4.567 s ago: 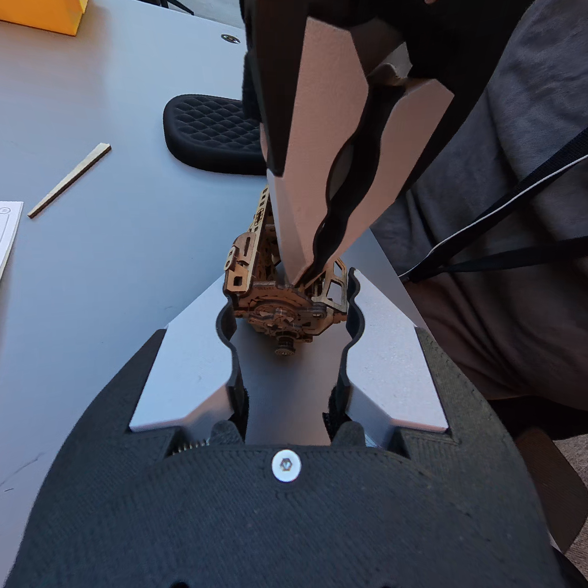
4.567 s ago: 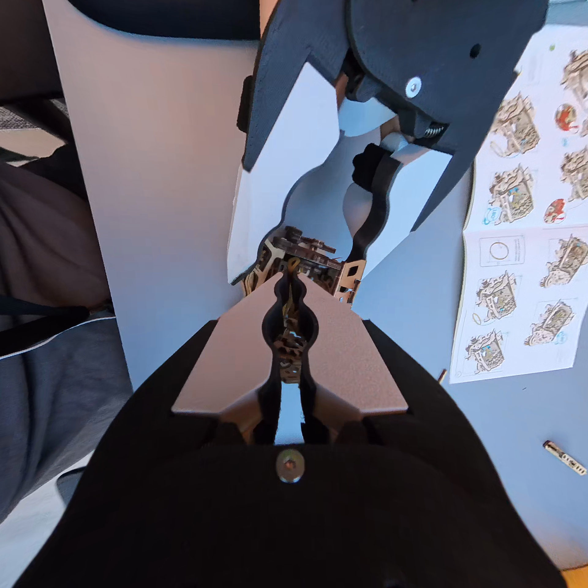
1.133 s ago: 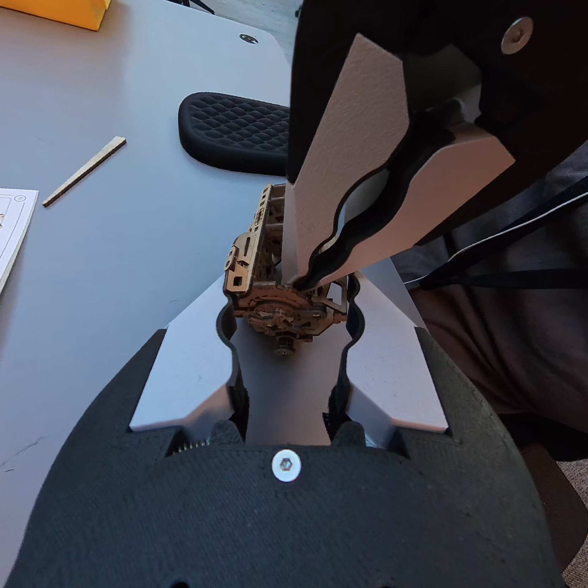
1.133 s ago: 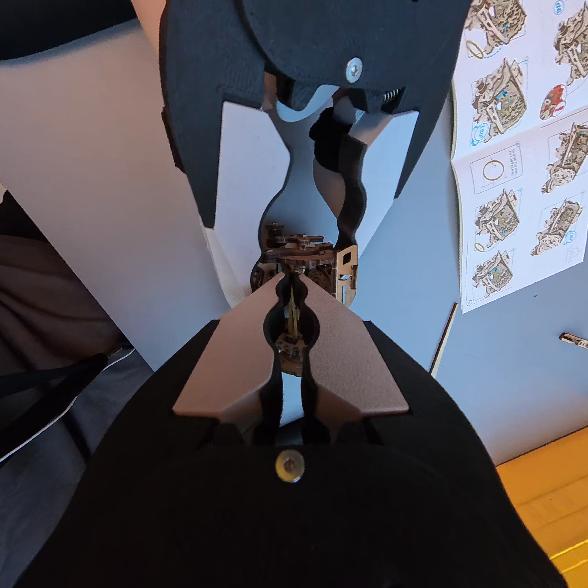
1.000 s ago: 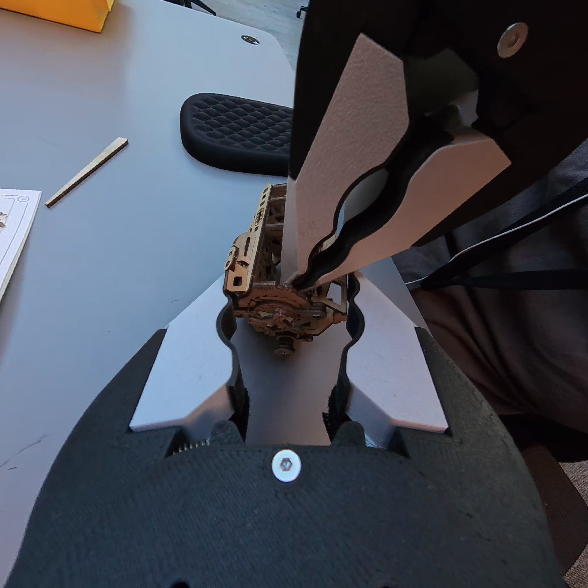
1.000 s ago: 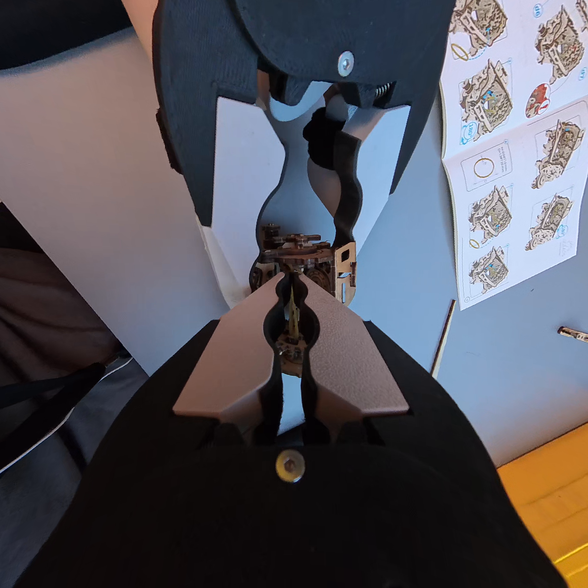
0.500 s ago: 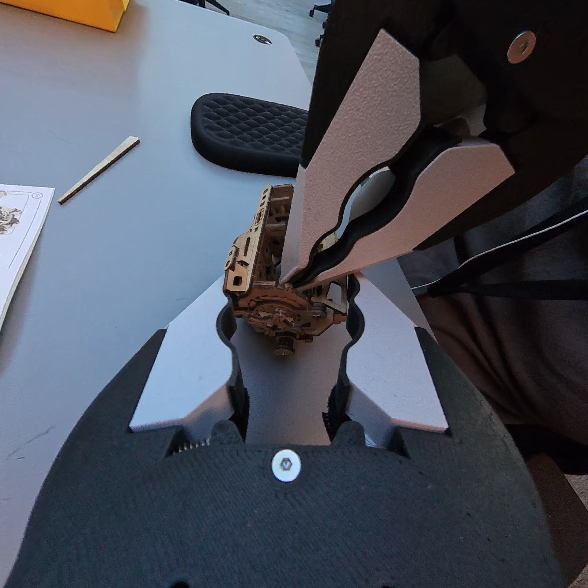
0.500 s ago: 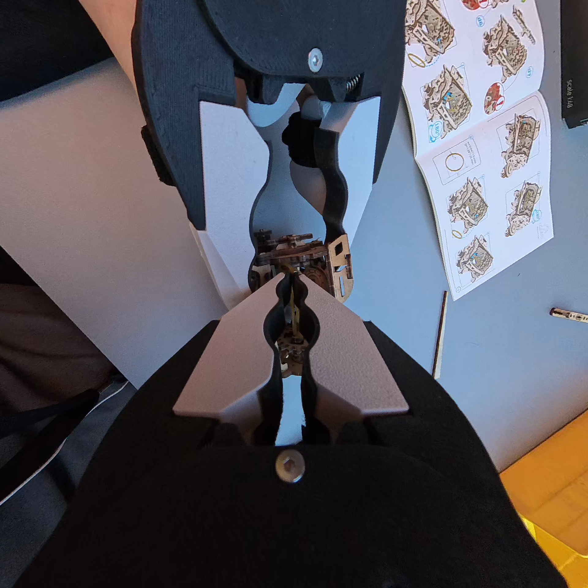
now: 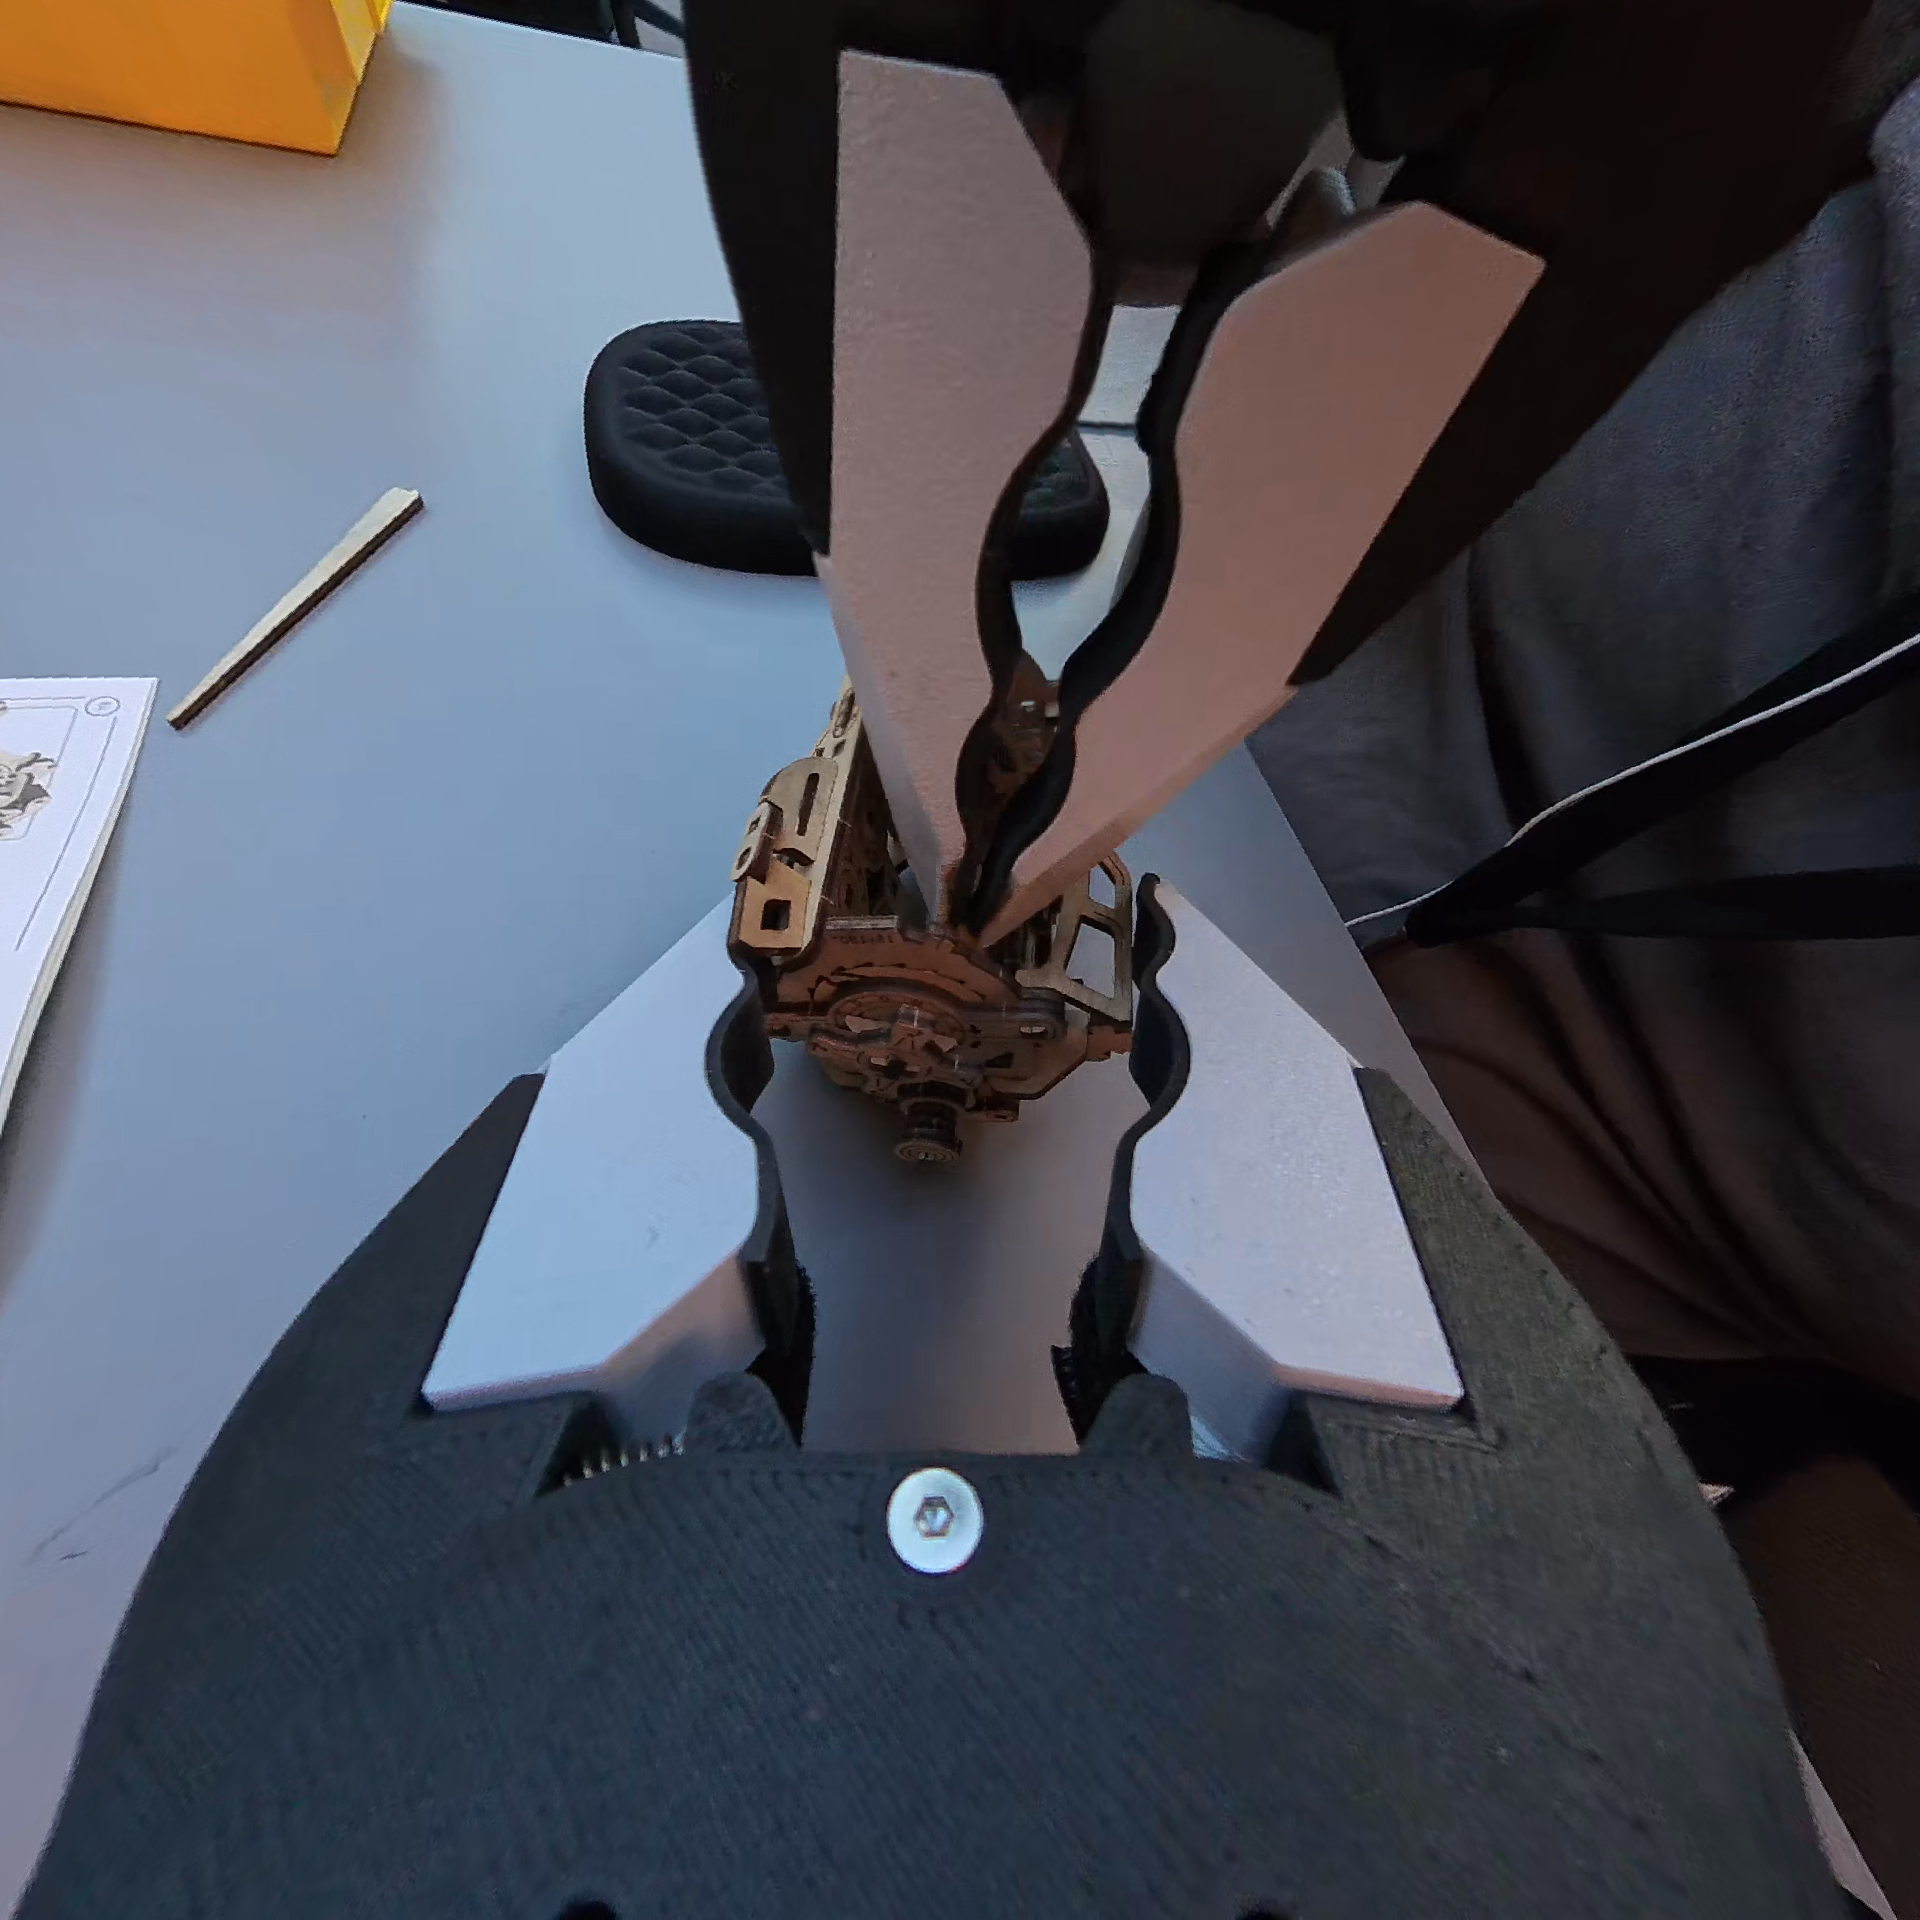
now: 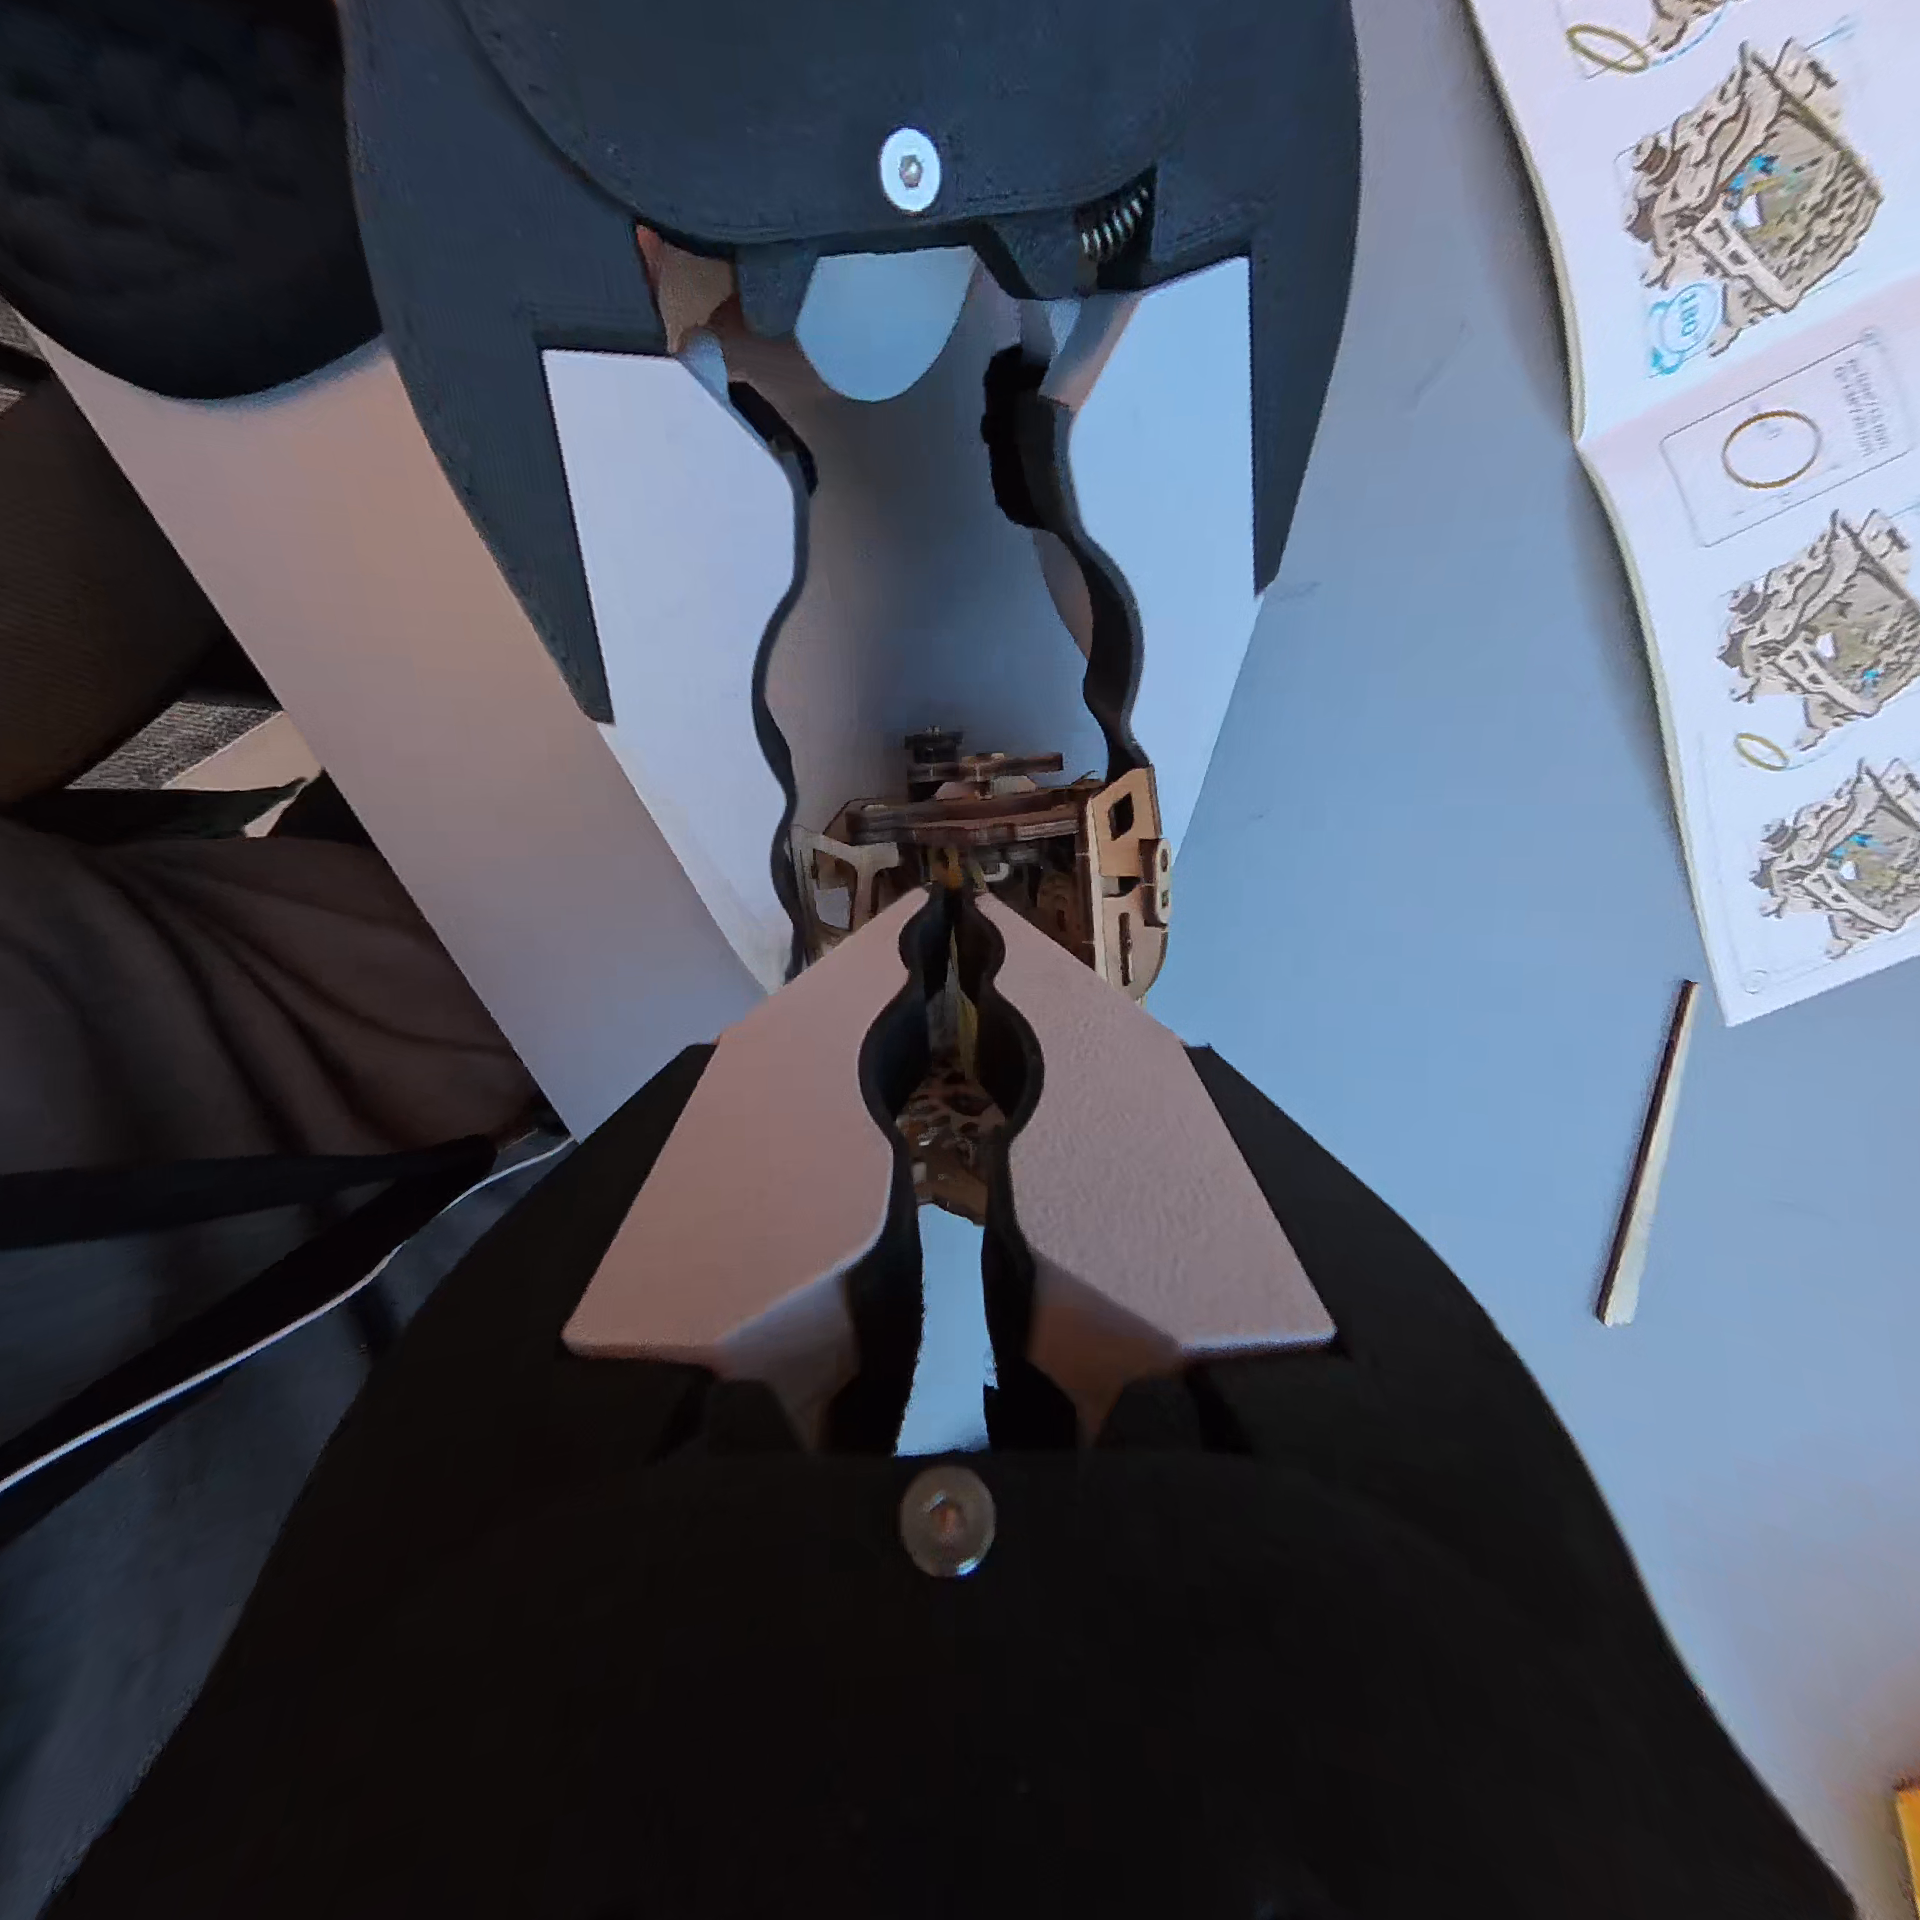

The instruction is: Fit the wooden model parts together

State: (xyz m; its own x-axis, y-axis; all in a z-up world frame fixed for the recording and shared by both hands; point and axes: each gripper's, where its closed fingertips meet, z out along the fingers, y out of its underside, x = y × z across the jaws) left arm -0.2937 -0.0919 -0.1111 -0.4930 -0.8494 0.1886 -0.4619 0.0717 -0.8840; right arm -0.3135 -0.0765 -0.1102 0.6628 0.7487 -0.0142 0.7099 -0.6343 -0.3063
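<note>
The wooden model (image 9: 914,997), a small laser-cut box with gears, is clamped between the tips of my left gripper (image 9: 940,935) just above the grey table. My right gripper (image 9: 966,909) comes down from above, its tips shut and touching the model's top edge. In the right wrist view my right gripper (image 10: 951,904) is shut on a thin yellowish wooden part (image 10: 964,1003) that runs between its fingers and meets the model (image 10: 1122,862). My left gripper (image 10: 966,831) faces it from the top of that view.
An instruction booklet (image 10: 1766,520) lies open on the table (image 9: 468,831), and its corner also shows in the left wrist view (image 9: 52,831). There is also a loose wooden strip (image 9: 296,608), a black padded rest (image 9: 686,447), a yellow box (image 9: 187,62) and a person's lap (image 9: 1662,935) beyond the table edge. The grippers are tip to tip, or close to it.
My right gripper has swung from lying slanted at the right to standing steeper over the model, tips still at its top edge. My left gripper keeps its hold on the model.
</note>
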